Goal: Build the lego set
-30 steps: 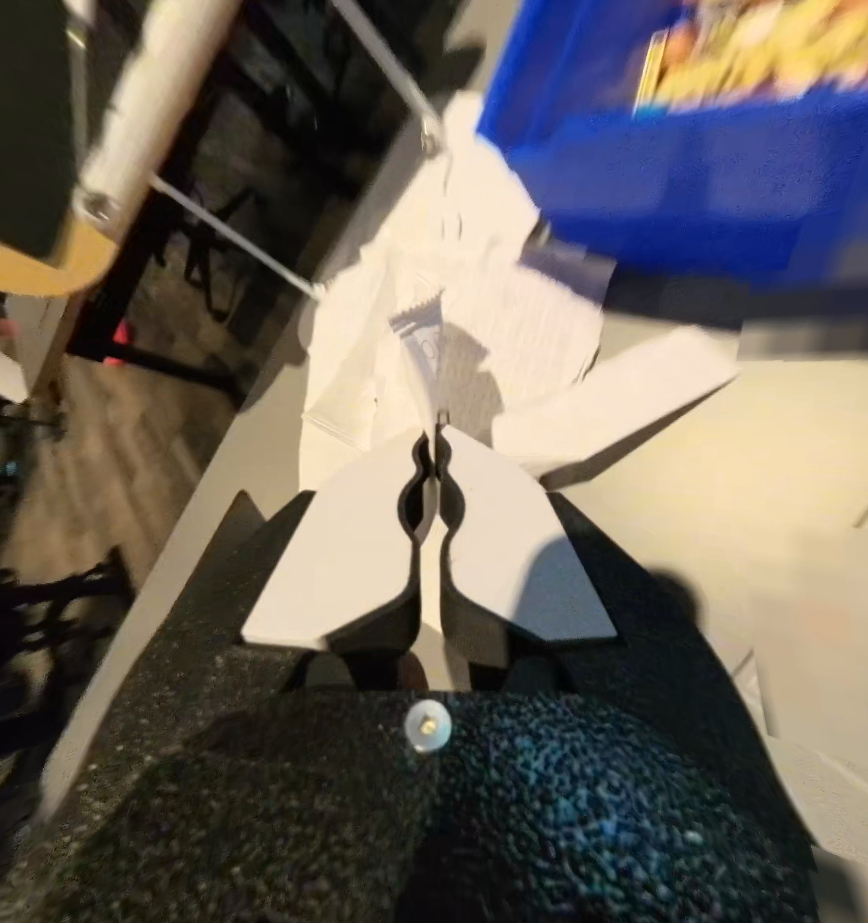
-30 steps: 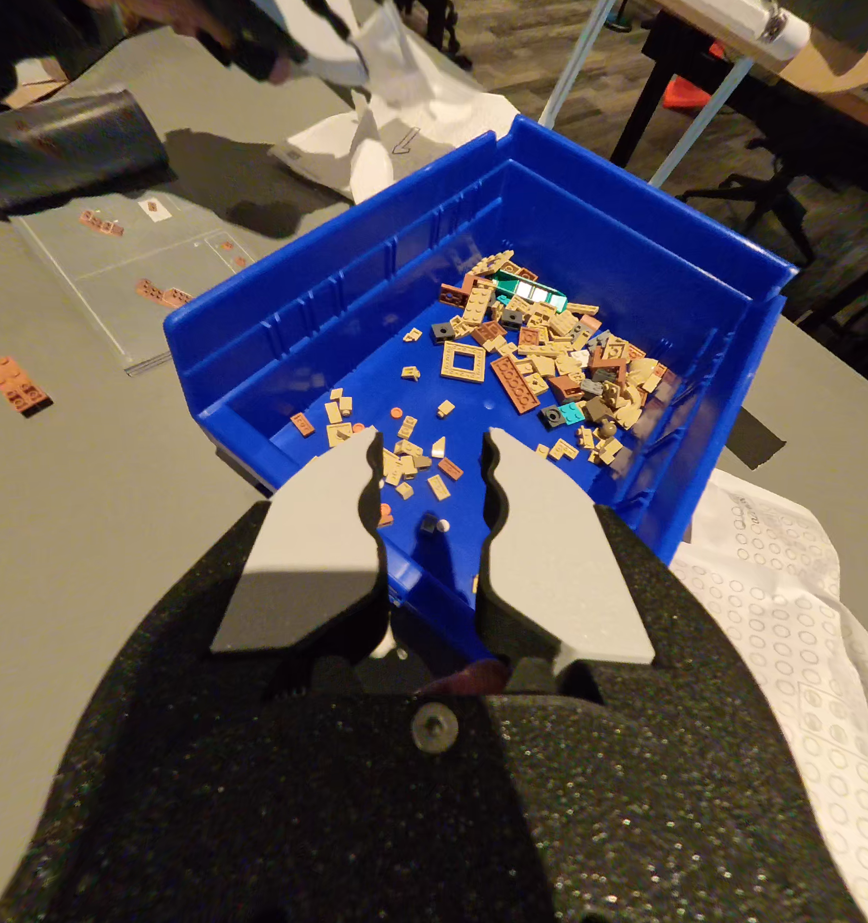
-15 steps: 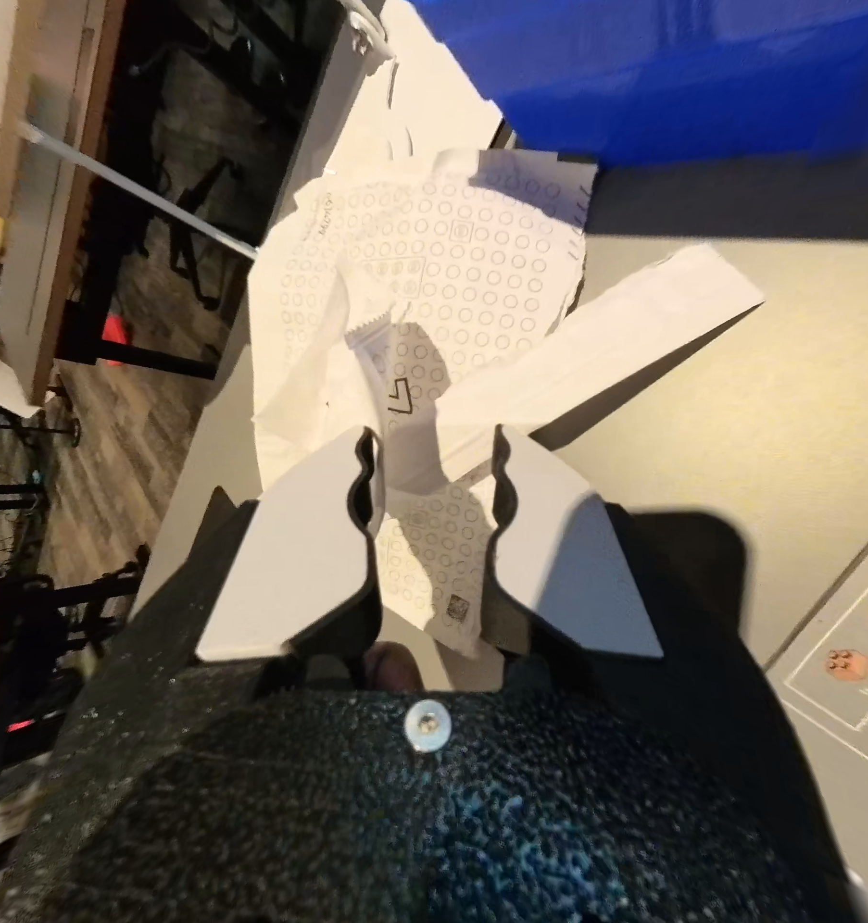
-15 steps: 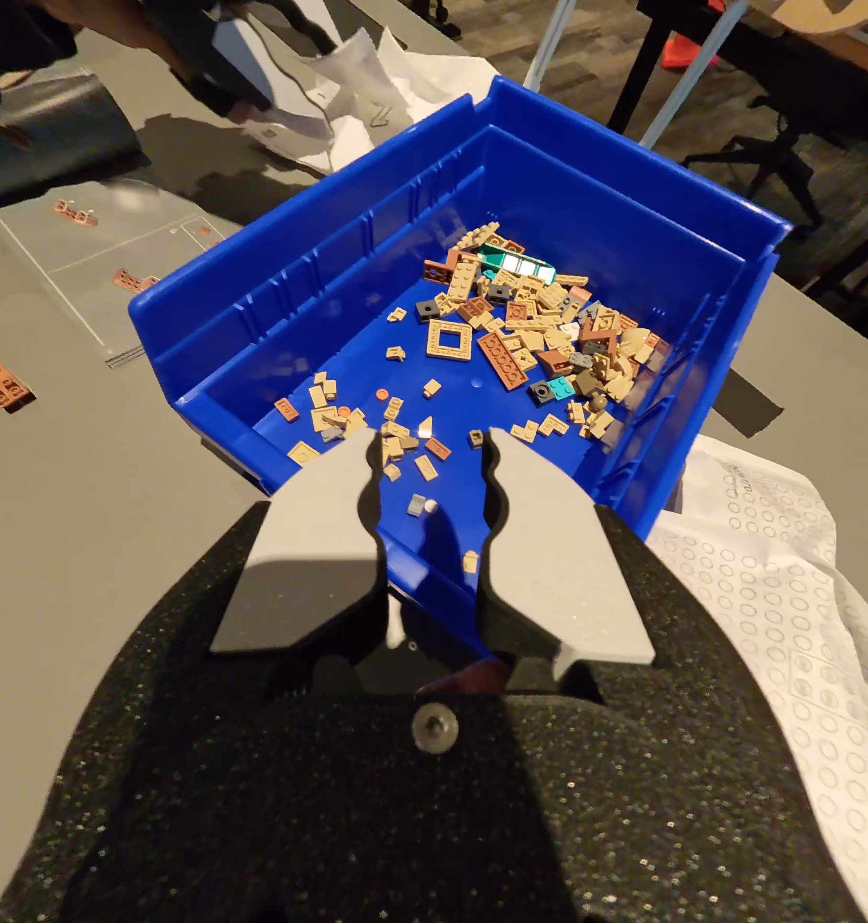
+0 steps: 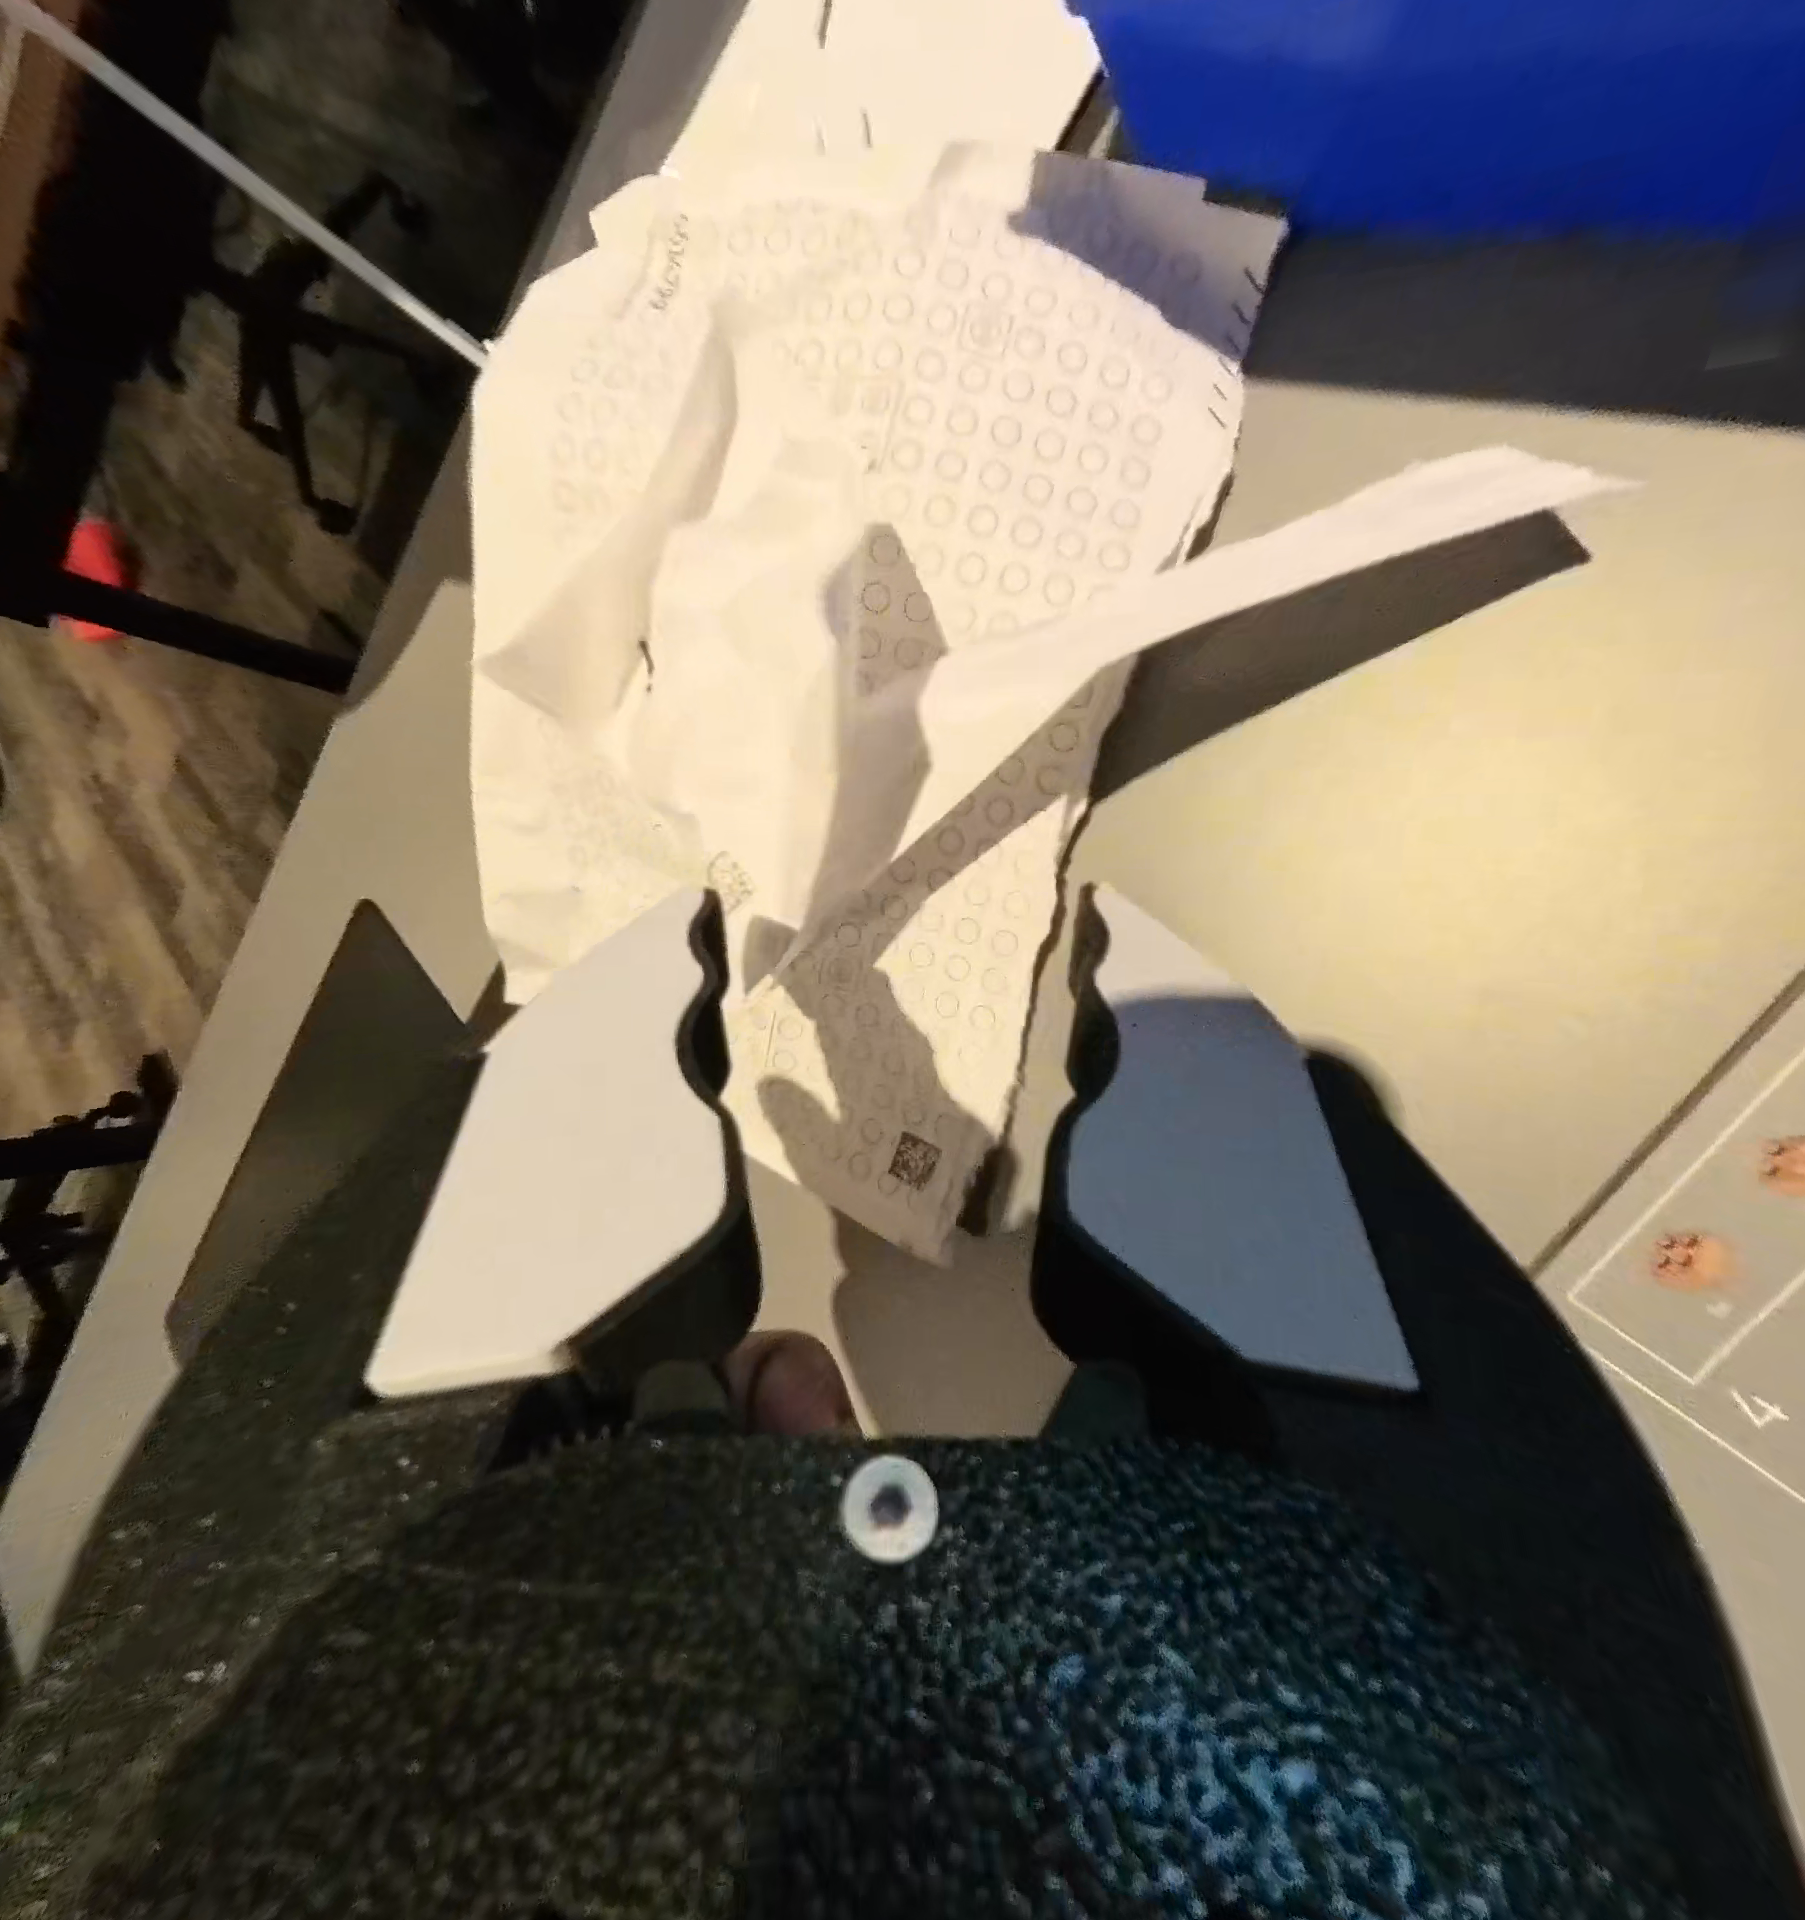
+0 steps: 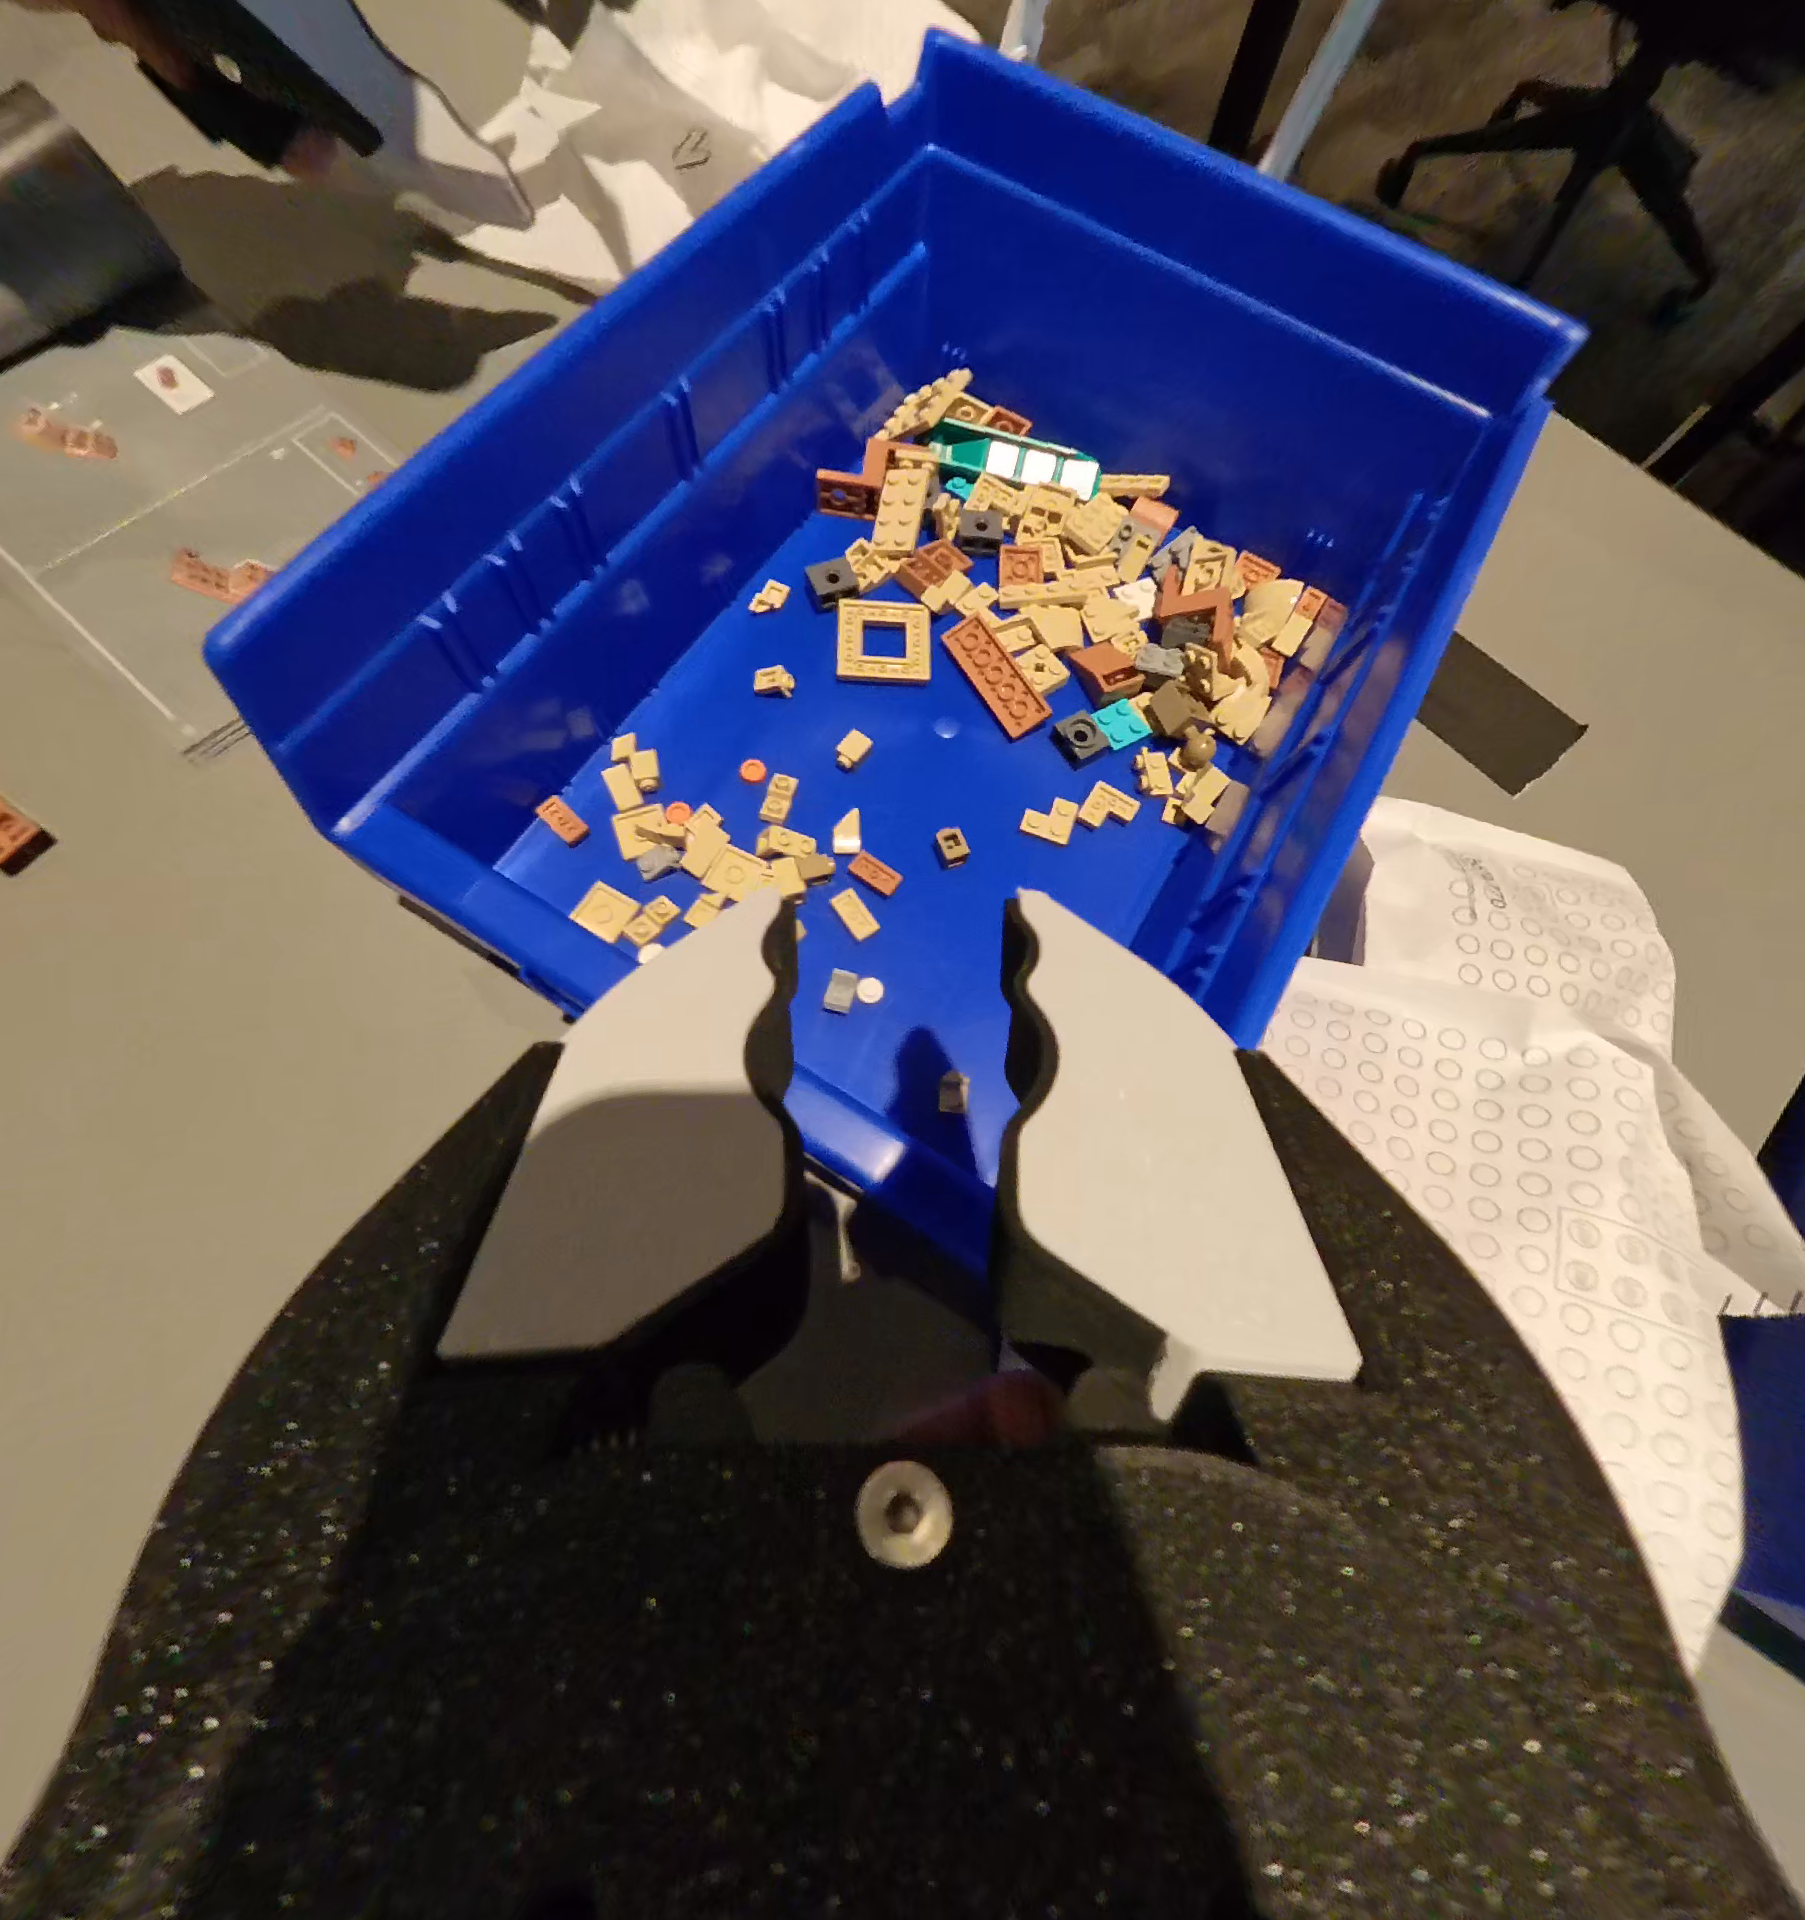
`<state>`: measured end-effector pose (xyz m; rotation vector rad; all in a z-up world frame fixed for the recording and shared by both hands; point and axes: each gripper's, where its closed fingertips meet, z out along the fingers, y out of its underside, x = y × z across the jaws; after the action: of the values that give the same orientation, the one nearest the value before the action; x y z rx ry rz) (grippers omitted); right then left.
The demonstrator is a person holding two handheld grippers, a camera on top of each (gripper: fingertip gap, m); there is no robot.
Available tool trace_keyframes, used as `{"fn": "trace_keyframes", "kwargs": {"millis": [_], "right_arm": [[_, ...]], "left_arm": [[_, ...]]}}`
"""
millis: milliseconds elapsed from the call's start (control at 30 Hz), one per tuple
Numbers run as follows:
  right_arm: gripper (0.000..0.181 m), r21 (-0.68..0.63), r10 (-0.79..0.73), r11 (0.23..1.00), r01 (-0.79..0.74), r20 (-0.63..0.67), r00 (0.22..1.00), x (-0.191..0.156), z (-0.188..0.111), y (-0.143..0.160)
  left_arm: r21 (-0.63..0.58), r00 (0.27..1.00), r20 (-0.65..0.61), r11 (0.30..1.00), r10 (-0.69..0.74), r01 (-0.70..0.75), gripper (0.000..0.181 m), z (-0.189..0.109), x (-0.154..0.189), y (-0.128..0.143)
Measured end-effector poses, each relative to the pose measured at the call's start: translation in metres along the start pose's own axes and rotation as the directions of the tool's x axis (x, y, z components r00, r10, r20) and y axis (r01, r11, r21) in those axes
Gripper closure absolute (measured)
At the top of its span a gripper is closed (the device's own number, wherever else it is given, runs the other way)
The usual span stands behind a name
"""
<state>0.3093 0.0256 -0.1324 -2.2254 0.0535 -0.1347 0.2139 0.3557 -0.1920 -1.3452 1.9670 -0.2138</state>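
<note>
Our left gripper gaping above torn paper bags, our right gripper spread empty over the blue bin of loose bricks

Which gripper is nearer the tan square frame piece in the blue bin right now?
Right. The right gripper, jaws open, hangs over the blue bin's near rim with the tan square frame piece just ahead. The left gripper sits outside the bin over the crumpled white paper bags.

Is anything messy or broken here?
Nothing looks broken. Torn, crumpled white paper bags lie by the blue bin, and one more on its other side. The bricks sit loose inside the bin, heaped toward one wall.
</note>
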Motion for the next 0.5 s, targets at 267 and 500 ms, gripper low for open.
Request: {"fn": "trace_keyframes", "kwargs": {"millis": [267, 500], "right_arm": [[0.144, -0.075, -0.046, 0.996, 0.051, 0.059, 0.997, -0.013, 0.005, -0.019], [0.153, -0.182, -0.057, 0.978, 0.097, 0.214, 0.975, -0.026, 0.055, -0.04]], "left_arm": [[0.119, 0.983, -0.074, 0.977, -0.169, 0.177, 0.115, -0.012, -0.009, -0.007], [0.092, 0.985, -0.02, 0.98, -0.173, 0.174, 0.117, -0.008, -0.007, 0.005]]}}
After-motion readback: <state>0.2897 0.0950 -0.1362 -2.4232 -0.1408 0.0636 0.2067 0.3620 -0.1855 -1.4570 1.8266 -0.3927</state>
